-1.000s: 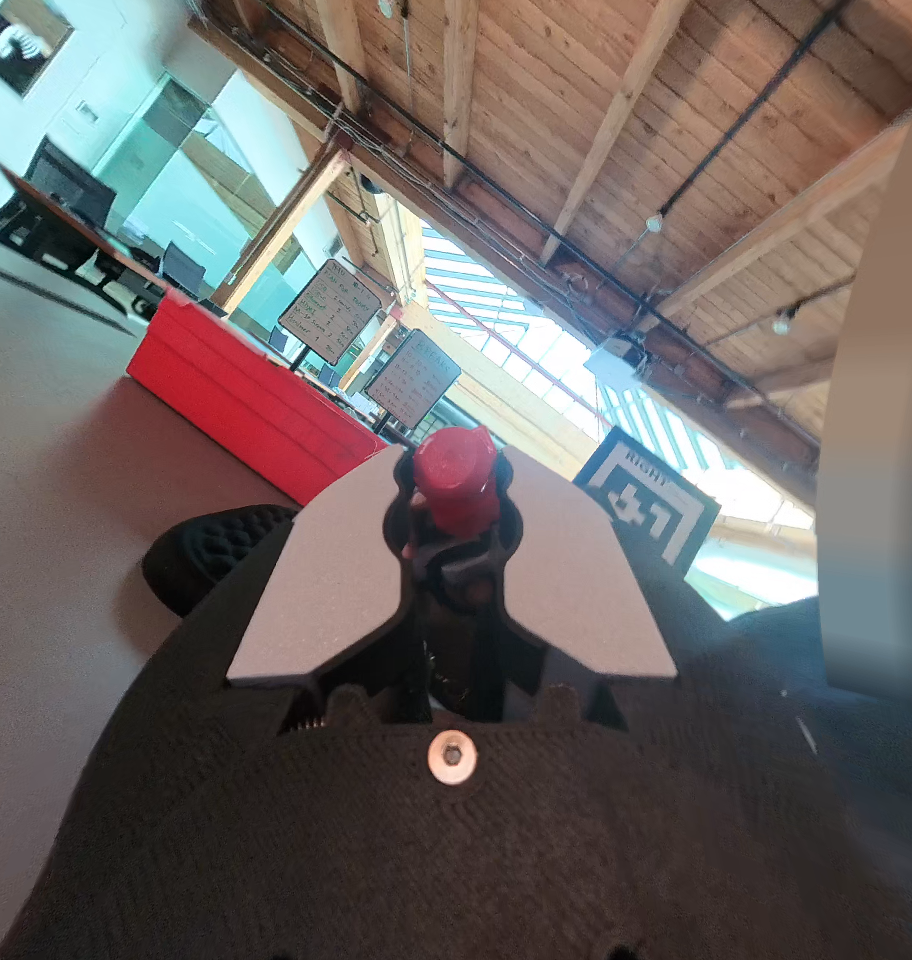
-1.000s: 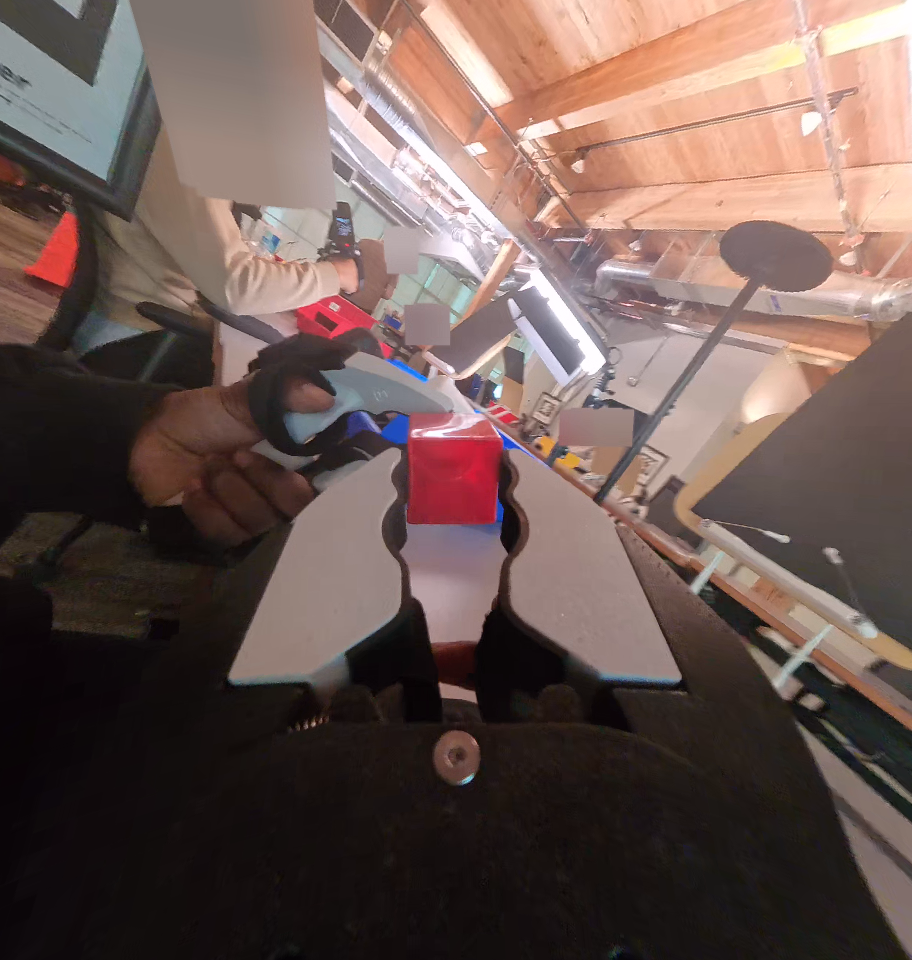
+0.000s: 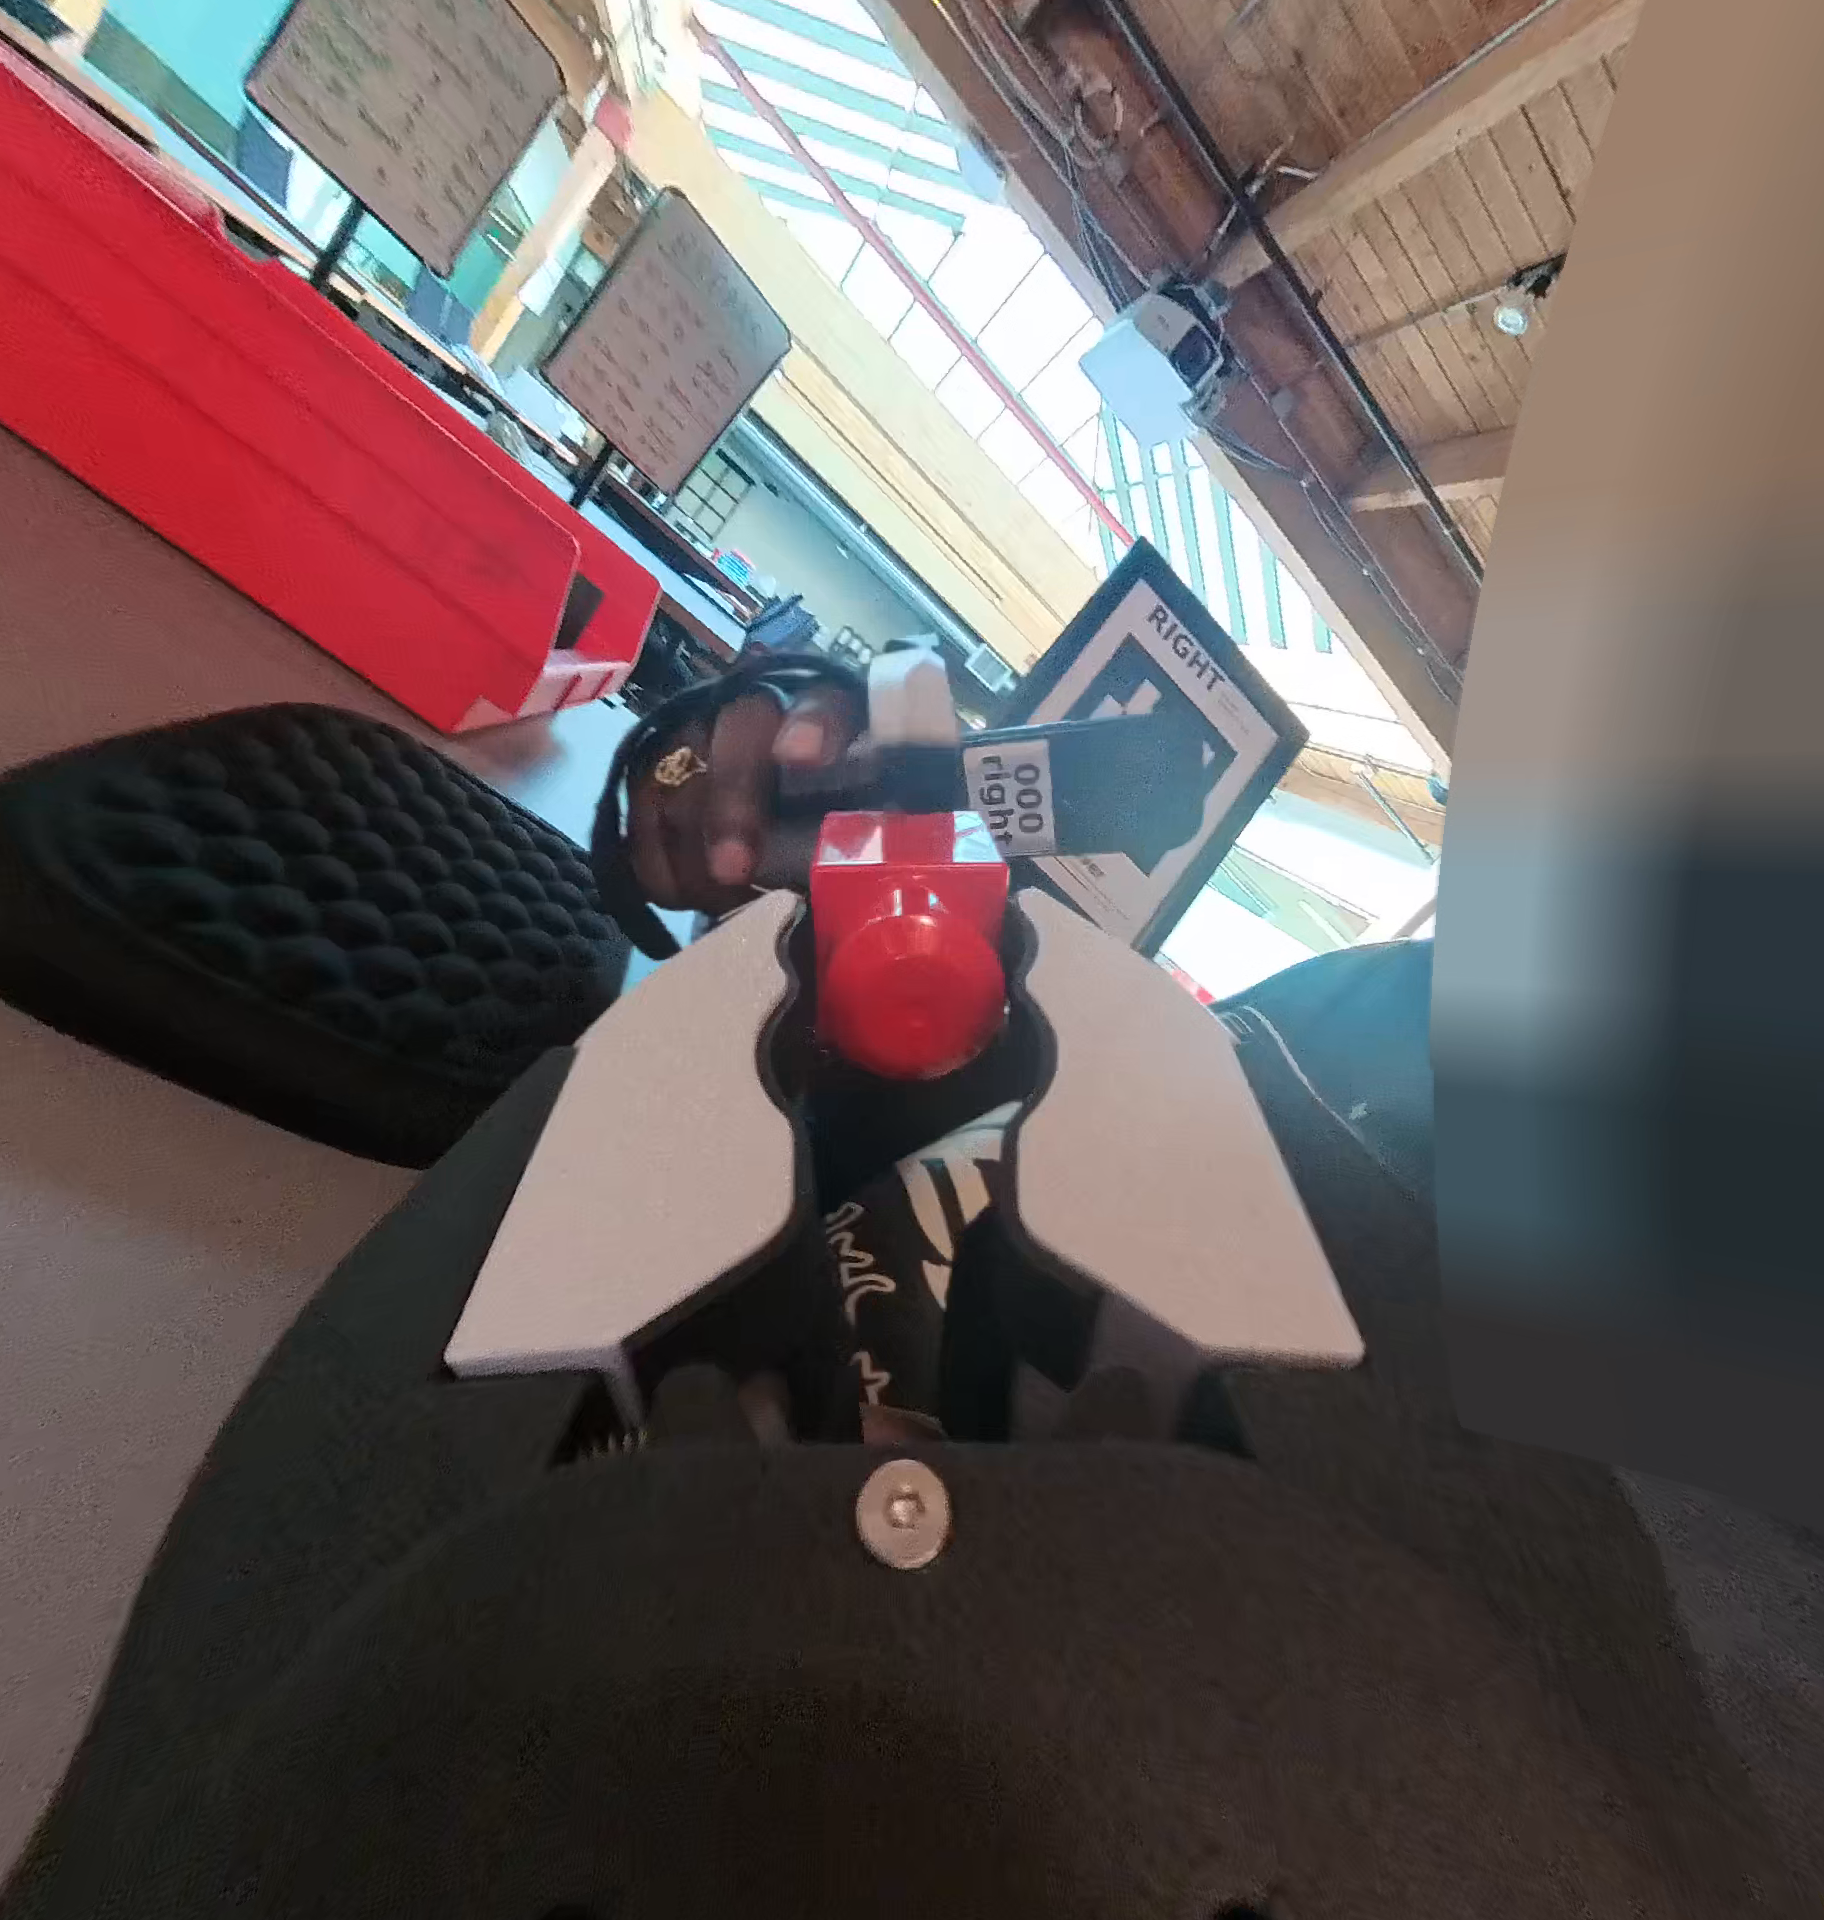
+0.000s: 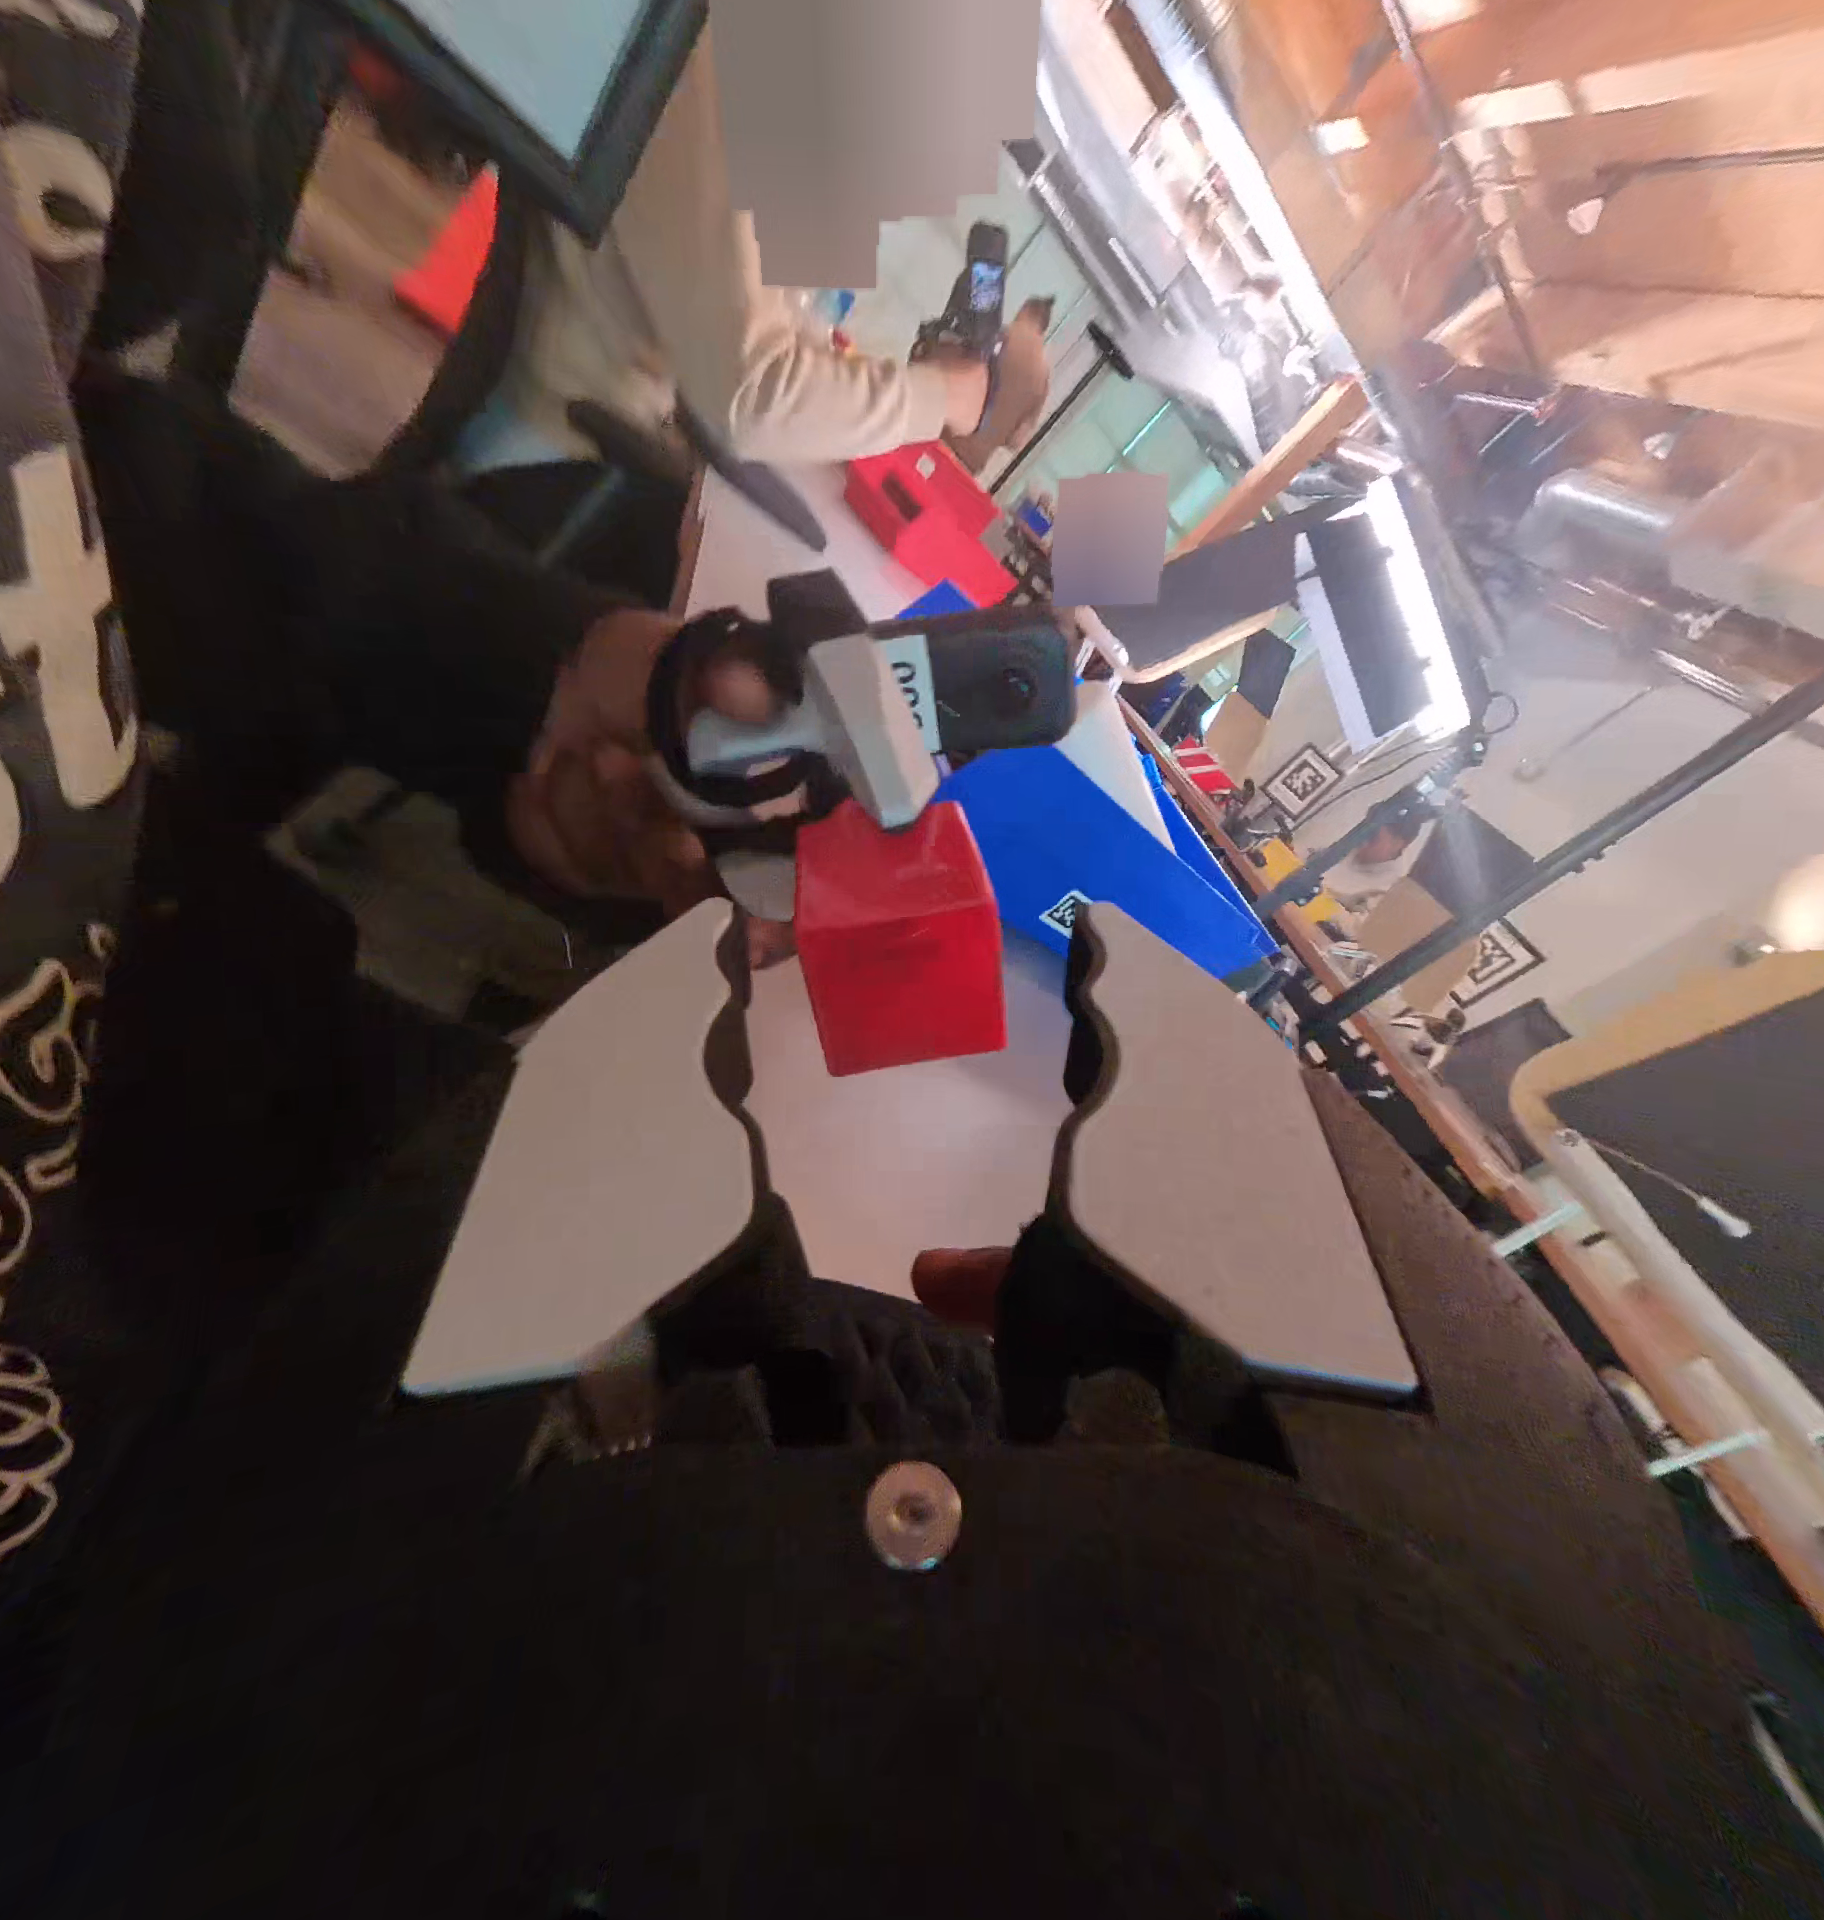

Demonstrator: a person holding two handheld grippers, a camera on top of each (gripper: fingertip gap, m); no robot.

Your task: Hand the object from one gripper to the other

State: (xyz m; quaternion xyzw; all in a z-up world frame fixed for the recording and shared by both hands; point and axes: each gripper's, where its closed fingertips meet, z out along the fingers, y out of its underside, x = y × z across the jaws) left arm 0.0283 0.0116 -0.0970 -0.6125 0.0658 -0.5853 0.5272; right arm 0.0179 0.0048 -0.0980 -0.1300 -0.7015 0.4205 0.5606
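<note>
Red plastic object (image 3: 913, 987), a cube with a round knob on one face, is held in the air above the pale grey desk (image 3: 66, 1351), clear of its surface. The left gripper (image 3: 906, 914) has its two grey fingers closed on the knob, with the cube projecting beyond the fingertips. One second ago the right gripper (image 4: 903, 914) was clamped on the cube; its jaws now stand spread wide. The cube sits between the fingertips of the right gripper with a visible gap on each side. In the right wrist view the cube hangs off the tip of the left gripper, which the person's left hand (image 4: 596, 790) grips by the handle. Both views have shifted since the earlier frames. The left wrist view now shows the person's right hand (image 3: 721, 800) on the other gripper's handle, behind the cube, and more of the black-and-white marker board (image 3: 1157, 748). A long red plastic bin (image 3: 264, 416) stands on the desk, and a black dimpled pad (image 3: 264, 914) lies nearer, left of the left gripper. A blue plastic bin (image 4: 1074, 842) lies on the desk beyond the cube in the right wrist view.
</note>
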